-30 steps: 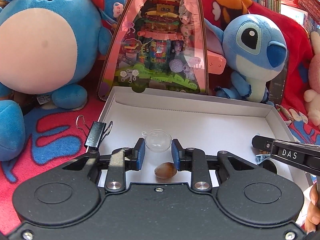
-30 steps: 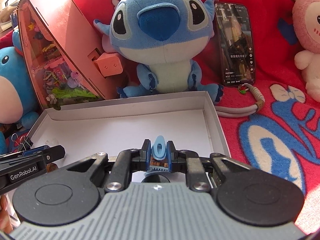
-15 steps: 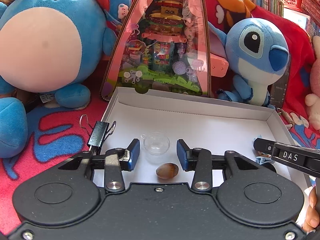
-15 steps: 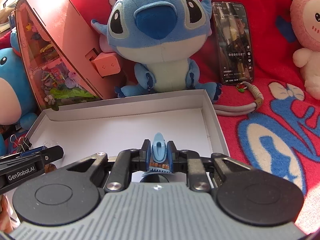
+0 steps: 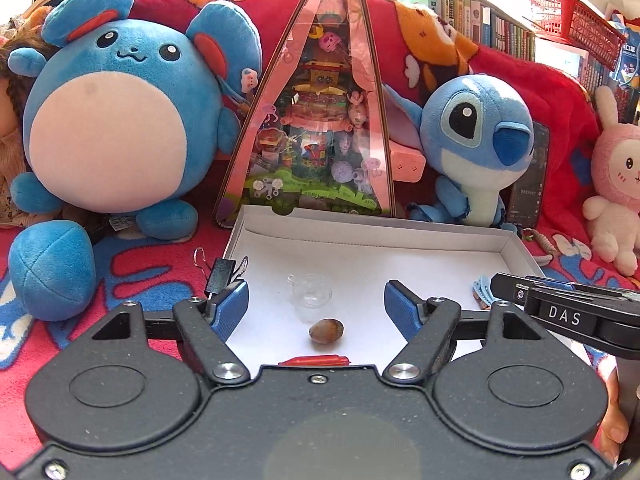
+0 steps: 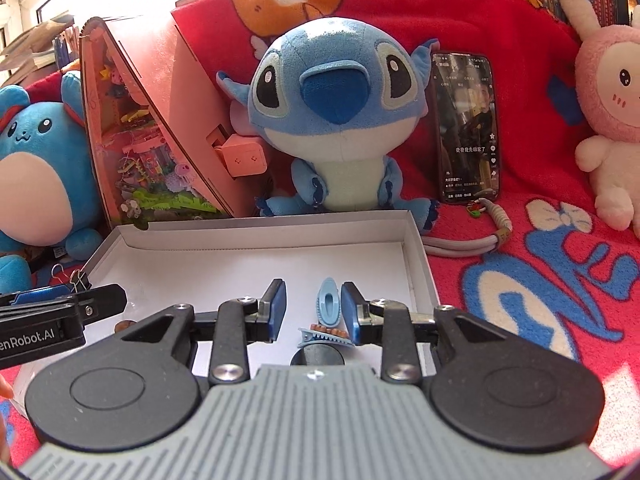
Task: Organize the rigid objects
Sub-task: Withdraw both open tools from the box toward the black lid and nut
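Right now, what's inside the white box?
In the white box: a clear cup, a brown nut, a red piece part-hidden by the left gripper's body, and a blue hair clip. A dark round thing under it is mostly covered.

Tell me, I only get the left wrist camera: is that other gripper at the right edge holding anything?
Observer: No. The right gripper has its jaws opening, with a light blue hair clip between them in the white box.
Operator: Anything else near it?
Observer: Yes, a second clip with brown teeth lies just nearer the camera.
Operator: What is that dark slab behind the blue plush?
Observer: A phone, screen lit, propped against the red blanket.
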### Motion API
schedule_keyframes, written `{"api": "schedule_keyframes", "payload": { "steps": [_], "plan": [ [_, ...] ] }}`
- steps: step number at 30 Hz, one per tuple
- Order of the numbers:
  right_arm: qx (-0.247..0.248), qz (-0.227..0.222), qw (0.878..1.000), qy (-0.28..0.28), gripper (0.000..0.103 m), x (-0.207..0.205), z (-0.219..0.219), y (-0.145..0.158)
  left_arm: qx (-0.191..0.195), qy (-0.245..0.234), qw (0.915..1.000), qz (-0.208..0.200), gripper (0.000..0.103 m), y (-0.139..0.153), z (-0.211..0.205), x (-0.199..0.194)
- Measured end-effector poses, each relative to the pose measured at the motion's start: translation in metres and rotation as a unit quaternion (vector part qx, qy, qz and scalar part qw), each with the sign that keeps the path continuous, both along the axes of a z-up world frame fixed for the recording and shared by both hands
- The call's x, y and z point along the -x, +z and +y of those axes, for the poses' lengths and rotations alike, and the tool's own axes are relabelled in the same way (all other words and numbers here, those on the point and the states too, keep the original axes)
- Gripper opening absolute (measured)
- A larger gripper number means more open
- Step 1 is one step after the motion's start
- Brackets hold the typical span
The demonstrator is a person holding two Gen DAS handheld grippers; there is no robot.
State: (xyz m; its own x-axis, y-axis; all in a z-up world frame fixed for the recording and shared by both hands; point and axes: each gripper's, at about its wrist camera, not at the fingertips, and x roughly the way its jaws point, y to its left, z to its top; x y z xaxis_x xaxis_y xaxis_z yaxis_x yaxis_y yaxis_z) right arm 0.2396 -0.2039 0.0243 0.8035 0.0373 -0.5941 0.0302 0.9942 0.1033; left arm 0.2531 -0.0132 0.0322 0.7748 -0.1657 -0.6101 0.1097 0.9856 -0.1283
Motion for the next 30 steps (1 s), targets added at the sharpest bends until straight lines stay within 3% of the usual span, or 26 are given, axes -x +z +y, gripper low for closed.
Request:
{"api": "schedule_keyframes", "payload": {
  "steps": [17, 24, 30],
  "plan": [
    [0.041, -0.057, 0.994, 0.082, 0.075, 0.089, 0.01, 0.02, -0.014, -0.054, 0.9976, -0.042, 0.083, 0.022, 0.009, 0.1],
    [0.061, -0.071, 0.989, 0.114, 0.082, 0.129, 0.011, 0.019, 0.0, -0.08, 0.9963, -0.032, 0.083, 0.015, 0.015, 0.142],
    [0.077, -0.082, 0.985, 0.134, 0.086, 0.161, 0.005, 0.016, -0.015, -0.113, 0.9932, -0.022, 0.084, 0.006, 0.013, 0.173]
  ]
}}
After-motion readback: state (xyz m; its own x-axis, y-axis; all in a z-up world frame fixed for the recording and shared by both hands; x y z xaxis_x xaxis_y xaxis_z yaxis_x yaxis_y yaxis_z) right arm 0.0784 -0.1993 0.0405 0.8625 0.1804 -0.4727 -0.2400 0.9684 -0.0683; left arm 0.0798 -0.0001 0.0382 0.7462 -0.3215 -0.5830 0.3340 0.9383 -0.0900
